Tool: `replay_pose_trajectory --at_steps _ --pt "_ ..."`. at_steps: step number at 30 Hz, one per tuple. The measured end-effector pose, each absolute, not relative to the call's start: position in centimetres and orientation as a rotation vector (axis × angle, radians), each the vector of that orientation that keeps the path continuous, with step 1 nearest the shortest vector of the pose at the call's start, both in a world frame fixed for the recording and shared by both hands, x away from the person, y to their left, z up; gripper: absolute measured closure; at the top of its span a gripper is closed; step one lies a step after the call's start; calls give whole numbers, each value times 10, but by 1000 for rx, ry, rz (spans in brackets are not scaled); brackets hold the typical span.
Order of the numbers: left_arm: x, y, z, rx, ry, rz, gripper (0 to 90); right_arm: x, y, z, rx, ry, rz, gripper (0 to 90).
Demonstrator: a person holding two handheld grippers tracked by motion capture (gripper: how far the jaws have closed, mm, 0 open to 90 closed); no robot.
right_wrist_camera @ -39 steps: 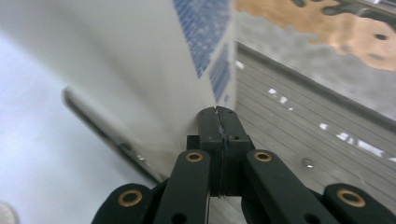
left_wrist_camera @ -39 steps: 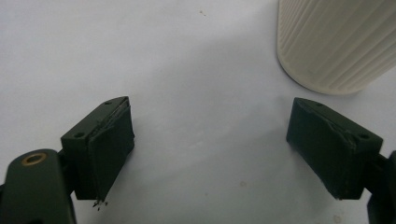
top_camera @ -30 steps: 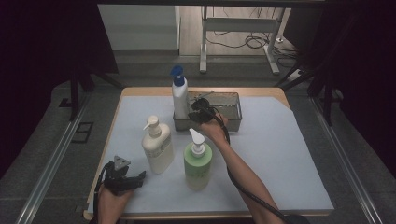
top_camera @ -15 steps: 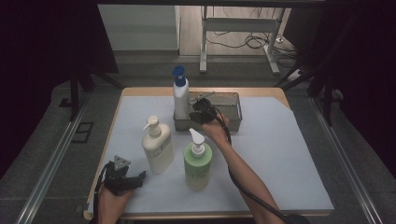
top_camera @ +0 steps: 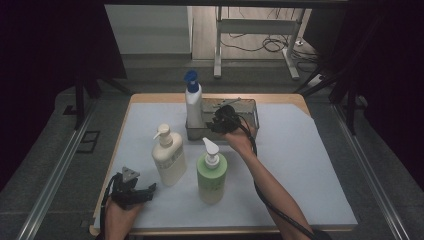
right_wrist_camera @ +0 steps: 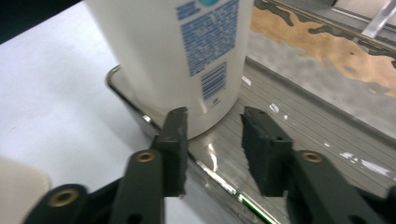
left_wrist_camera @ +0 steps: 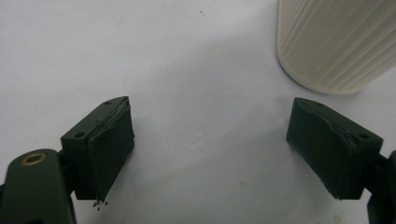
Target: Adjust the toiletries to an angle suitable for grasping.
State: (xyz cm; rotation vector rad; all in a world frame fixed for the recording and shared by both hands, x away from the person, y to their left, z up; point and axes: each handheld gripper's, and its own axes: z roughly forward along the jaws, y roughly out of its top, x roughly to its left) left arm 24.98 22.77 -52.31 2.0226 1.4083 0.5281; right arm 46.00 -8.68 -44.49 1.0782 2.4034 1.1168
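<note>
A white bottle with a blue pump [top_camera: 193, 107] stands upright in the left end of a metal tray [top_camera: 248, 106] at the back of the table. My right gripper [top_camera: 216, 122] hovers over the tray just right of it. In the right gripper view the bottle [right_wrist_camera: 187, 51] stands just beyond the right gripper [right_wrist_camera: 212, 126]. Its jaws have just been opening and nothing is between them. My left gripper [top_camera: 146, 191] rests open at the front left. In the left gripper view its jaws [left_wrist_camera: 210, 135] stand wide over the white mat, near the cream bottle's ribbed base [left_wrist_camera: 336, 42].
A cream pump bottle [top_camera: 169, 157] and a green pump bottle [top_camera: 211, 172] stand side by side on the white mat [top_camera: 300, 165], in front of the tray. The right forearm reaches past the green bottle. The tray floor [right_wrist_camera: 299, 116] is bare metal.
The right hand has shifted slightly back from the blue-pump bottle. The left gripper and all three bottles have not moved.
</note>
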Motion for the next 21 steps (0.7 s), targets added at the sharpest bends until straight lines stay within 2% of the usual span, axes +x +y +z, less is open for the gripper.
replay_pose_trajectory --at_steps 10,21 --pt "250 228 -523 2020 1408 529 145 443 -95 -436 974 2438 1144 414" --pt "250 228 -523 2020 1409 529 145 426 -110 -430 887 2485 1167 315"
